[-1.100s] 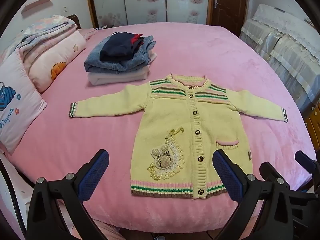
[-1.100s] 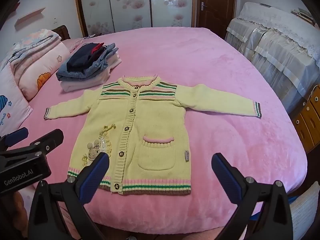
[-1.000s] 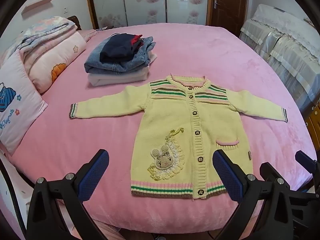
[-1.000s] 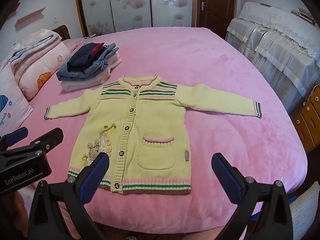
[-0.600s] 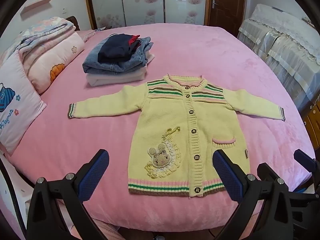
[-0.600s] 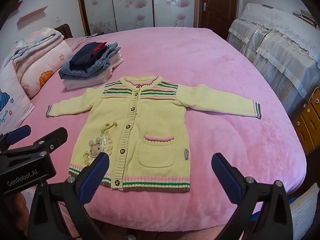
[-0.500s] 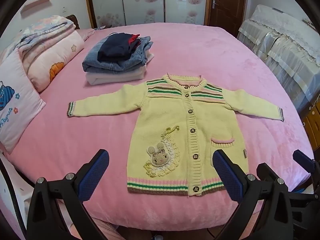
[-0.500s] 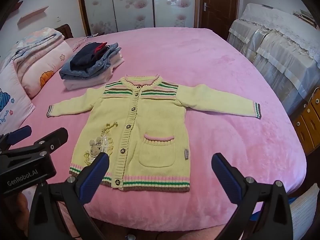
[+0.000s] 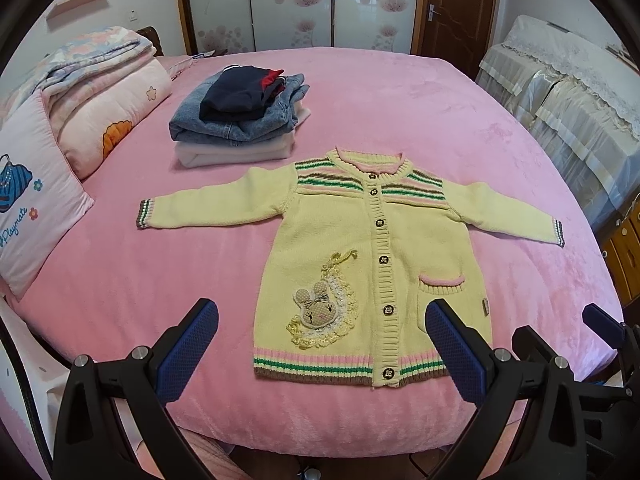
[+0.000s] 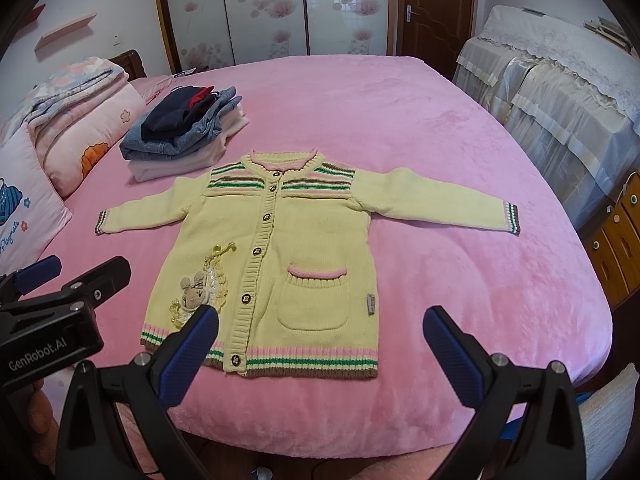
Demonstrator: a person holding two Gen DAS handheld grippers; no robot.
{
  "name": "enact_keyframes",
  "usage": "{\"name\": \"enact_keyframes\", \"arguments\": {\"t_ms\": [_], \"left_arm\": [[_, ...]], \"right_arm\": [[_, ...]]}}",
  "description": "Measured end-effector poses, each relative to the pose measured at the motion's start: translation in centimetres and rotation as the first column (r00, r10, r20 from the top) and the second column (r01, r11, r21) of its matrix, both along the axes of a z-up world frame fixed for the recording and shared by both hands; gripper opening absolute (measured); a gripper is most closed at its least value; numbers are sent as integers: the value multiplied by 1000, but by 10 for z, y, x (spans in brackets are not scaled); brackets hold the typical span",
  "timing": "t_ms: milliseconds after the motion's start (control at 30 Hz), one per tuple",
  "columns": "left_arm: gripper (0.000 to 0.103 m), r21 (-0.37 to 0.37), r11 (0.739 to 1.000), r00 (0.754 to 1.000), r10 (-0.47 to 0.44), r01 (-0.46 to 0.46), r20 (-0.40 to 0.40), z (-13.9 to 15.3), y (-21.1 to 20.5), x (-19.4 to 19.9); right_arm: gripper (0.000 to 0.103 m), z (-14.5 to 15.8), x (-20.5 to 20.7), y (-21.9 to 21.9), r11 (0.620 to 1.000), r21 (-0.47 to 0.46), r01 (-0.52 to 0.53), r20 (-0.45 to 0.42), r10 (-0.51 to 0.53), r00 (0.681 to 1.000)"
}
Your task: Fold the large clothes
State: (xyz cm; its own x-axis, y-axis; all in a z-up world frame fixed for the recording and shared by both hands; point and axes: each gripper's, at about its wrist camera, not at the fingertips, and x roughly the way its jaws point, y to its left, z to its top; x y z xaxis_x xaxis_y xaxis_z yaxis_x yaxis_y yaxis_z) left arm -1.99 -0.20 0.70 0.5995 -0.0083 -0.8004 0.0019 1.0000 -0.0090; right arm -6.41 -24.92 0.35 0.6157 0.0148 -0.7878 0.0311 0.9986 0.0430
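Note:
A pale yellow knitted cardigan (image 9: 352, 240) (image 10: 304, 240) with green, pink and brown stripes, a bunny patch and a small pocket lies flat, face up and buttoned, on the pink bed (image 9: 400, 104) (image 10: 460, 248), both sleeves spread out. My left gripper (image 9: 322, 332) hovers open over the hem at the bed's near edge, empty. My right gripper (image 10: 320, 334) hangs open above the hem's right half, also empty. The left gripper's body (image 10: 52, 320) shows at the left of the right wrist view.
A stack of folded clothes (image 9: 240, 116) (image 10: 184, 132) sits beyond the left sleeve. Pillows and a folded quilt (image 9: 92, 92) line the bed's left side. Covered furniture (image 10: 560, 92) and a wooden drawer unit (image 10: 616, 236) stand at the right. A wardrobe and door are behind.
Both views have shifted slightly, with the cardigan drifting a little left and up in the left wrist view. Both grippers stay open; the cardigan has not moved on the bed.

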Motion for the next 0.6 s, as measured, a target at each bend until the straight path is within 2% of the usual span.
{"name": "enact_keyframes", "arguments": {"t_ms": [600], "left_arm": [[103,19,1000,1000,22,-21,-15,0,3,0]], "right_arm": [[102,1,-4,-15,999,22,38,3,-38,999]]}}
